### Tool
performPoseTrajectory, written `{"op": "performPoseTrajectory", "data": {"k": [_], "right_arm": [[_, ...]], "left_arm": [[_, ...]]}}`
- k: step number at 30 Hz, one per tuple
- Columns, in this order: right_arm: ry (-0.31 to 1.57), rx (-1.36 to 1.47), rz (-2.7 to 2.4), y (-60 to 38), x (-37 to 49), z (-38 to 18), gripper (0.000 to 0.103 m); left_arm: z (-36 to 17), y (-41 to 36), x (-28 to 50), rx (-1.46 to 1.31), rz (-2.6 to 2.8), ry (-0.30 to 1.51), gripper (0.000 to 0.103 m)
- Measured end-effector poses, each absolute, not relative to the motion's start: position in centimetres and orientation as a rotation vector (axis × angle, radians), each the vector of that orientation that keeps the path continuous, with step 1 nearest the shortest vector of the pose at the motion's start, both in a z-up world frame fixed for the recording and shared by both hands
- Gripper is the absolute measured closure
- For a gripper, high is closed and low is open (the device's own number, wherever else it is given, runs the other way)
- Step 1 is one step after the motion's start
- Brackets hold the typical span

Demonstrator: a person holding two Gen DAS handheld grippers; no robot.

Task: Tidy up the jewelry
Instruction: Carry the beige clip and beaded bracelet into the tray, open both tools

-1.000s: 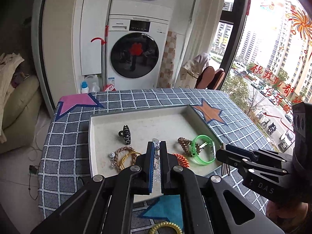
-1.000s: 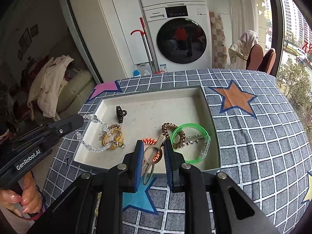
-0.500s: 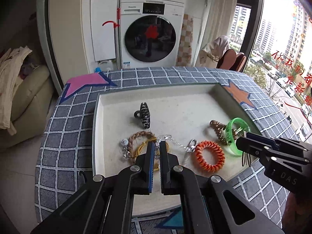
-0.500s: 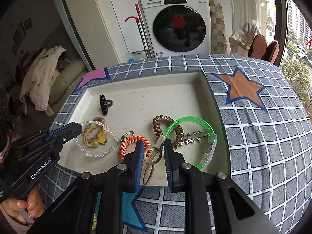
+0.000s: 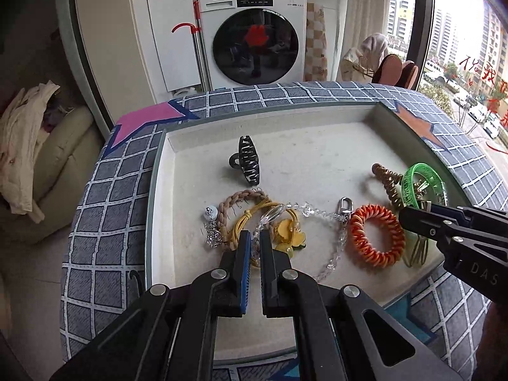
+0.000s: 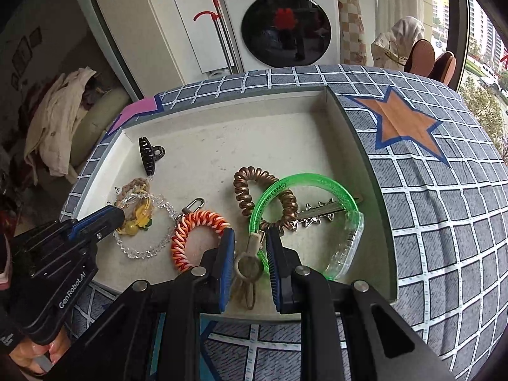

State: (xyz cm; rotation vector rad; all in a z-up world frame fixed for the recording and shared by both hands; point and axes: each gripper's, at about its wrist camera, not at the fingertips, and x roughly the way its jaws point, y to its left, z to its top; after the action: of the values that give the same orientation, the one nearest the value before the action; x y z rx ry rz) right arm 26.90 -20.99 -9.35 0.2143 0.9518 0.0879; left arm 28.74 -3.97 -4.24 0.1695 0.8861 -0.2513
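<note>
A cream tray [image 5: 317, 158] sits on the checked tablecloth. My left gripper [image 5: 255, 241] is shut on a clear crystal bead chain [image 5: 317, 211], which trails right across the tray floor to its metal clasp. The chain lies over a yellow flower hair tie [image 5: 287, 231] and a braided beige bracelet [image 5: 241, 197]. My right gripper [image 6: 250, 241] is shut on a gold hair clip [image 6: 249, 265], low over the tray's near edge. It is between an orange spiral tie [image 6: 197, 222] and a green bangle [image 6: 317, 184]. A black claw clip [image 5: 247, 158] lies further back.
A brown spiral tie [image 6: 250, 187] and a silver star hairpin [image 6: 317, 214] lie by the bangle. A washing machine [image 5: 254, 31] stands behind the table, a sofa with clothes [image 5: 28, 146] to the left and a window [image 5: 470, 47] to the right.
Both grippers have sunk toward the tray. The bead chain, which hung in the air from the left gripper, now lies on the tray floor. The gold clip came down with the right gripper.
</note>
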Motion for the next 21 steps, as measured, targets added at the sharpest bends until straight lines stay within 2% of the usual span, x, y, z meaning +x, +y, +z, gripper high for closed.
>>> {"op": "performPoseTrajectory", "data": {"k": [2,5,7,13,21], "right_arm": [[0.957,0.224,0.094,-21.1,27.0,-9.4,0.077],[0.957,0.241,0.113,-21.1,27.0,-9.3,0.063],[0.946,0.248,0.121,-21.0,26.8,-9.0,0.048],[0.910,0.308,0.146,-21.1,25.6,-7.8,0.038],[0.884,0.314,0.134,-21.5,24.0,-6.5,0.036]], "left_arm": [[-4.3,-4.1,28.6,0.183,-0.240,0.881,0.078],[-4.2,-4.4,28.4,0.202,-0.224,0.876,0.078],[-4.0,-4.5,28.1,0.209,-0.216,0.865,0.078],[-3.5,-4.6,27.6,0.220,-0.205,0.854,0.078],[-2.8,-4.6,26.9,0.235,-0.188,0.830,0.078]]}}
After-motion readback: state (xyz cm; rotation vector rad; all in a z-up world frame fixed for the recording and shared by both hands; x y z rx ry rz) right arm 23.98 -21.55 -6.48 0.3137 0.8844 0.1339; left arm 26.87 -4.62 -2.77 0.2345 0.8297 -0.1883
